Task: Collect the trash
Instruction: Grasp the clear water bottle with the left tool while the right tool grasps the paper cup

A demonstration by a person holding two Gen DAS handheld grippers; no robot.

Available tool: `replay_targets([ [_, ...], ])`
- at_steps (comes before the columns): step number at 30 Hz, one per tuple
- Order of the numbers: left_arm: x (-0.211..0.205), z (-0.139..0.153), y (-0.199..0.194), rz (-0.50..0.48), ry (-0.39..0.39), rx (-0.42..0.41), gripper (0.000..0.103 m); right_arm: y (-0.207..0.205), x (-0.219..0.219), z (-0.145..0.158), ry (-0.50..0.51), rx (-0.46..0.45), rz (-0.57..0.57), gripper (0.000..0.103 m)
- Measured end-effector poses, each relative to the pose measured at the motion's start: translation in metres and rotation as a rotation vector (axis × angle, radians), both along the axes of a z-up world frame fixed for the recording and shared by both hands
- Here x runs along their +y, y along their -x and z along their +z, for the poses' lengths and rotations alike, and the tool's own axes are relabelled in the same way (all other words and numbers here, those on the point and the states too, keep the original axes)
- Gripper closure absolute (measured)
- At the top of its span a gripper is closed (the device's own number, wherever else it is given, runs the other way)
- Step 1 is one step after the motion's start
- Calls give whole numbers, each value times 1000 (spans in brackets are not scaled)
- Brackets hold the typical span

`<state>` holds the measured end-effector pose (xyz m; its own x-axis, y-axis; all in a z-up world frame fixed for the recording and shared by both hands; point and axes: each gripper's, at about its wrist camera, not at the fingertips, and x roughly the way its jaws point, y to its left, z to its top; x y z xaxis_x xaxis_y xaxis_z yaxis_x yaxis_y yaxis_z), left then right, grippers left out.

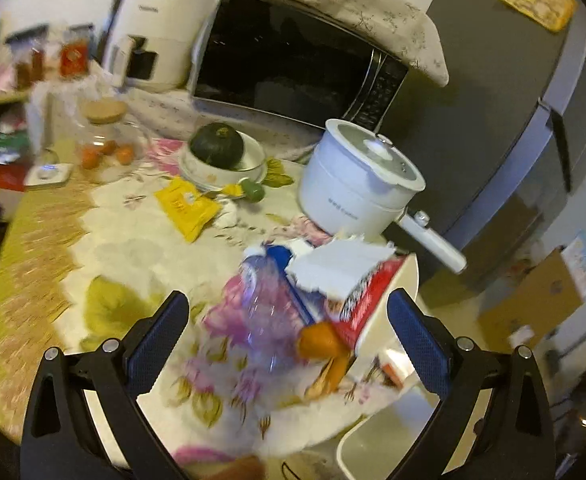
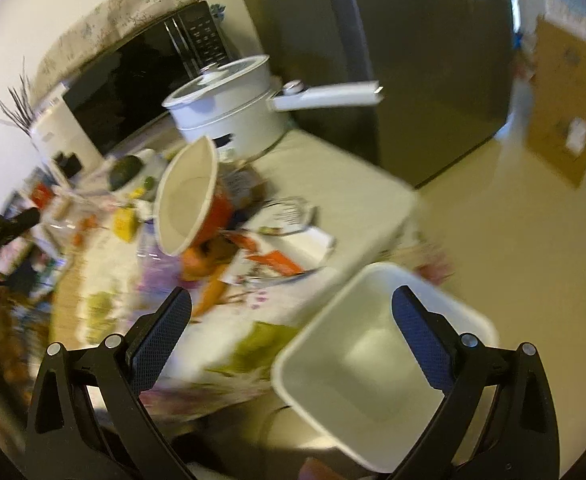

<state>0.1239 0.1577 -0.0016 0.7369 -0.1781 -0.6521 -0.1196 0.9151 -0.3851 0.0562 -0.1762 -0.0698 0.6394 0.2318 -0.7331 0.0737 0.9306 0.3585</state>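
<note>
A heap of trash lies at the table's near right edge: a paper noodle cup (image 1: 377, 292) on its side, a clear plastic bottle (image 1: 265, 304) with an orange cap (image 1: 321, 342), and a torn white paper (image 1: 333, 268). My left gripper (image 1: 289, 320) is open just in front of the heap, holding nothing. In the right wrist view the cup (image 2: 189, 204) shows its open mouth, with torn wrappers (image 2: 277, 256) beside it. A white bin (image 2: 377, 364) stands below the table edge. My right gripper (image 2: 293, 320) is open and empty above the bin's rim.
A white pot (image 1: 353, 188) with a long handle, a bowl holding a green squash (image 1: 217, 146), a yellow packet (image 1: 185, 206), a glass jar (image 1: 105, 140), a microwave (image 1: 293, 60) and a white appliance (image 1: 153, 36) stand on the flowered tablecloth (image 1: 133, 248). A grey fridge (image 2: 413, 60) and a cardboard box (image 2: 565, 100) are to the right.
</note>
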Motion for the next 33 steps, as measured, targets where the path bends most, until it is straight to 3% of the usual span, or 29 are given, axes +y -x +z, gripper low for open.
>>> replay_targets([
  [1, 6, -7, -11, -23, 21, 14, 7, -5, -1, -5, -31, 19, 10, 7],
  [4, 21, -57, -47, -22, 2, 206, 7, -17, -4, -28, -95, 66, 5, 7],
  [7, 18, -94, -64, 28, -61, 283, 7, -25, -8, -51, -166, 128, 0, 7],
  [10, 18, -129, -81, 57, -9, 347, 7, -32, -16, -58, -196, 127, -20, 7],
  [20, -12, -161, -117, 8, 8, 362, 8, -50, -29, -65, -368, 63, -9, 7],
  [21, -9, -165, -119, 1, 19, 361, 10, -51, -28, -63, -377, 45, -6, 7],
  [24, -8, -171, -118, -15, 44, 339, 37, -54, -24, -60, -391, 8, 5, 7],
  [25, -7, -170, -116, -34, 75, 329, 54, -57, -20, -58, -394, -10, 18, 7],
  [29, 6, -169, -103, -36, 130, 329, 55, -62, -2, -46, -356, -64, 76, 7],
  [33, 27, -152, -86, -15, 212, 278, 55, -69, 20, -28, -276, -103, 141, 7],
])
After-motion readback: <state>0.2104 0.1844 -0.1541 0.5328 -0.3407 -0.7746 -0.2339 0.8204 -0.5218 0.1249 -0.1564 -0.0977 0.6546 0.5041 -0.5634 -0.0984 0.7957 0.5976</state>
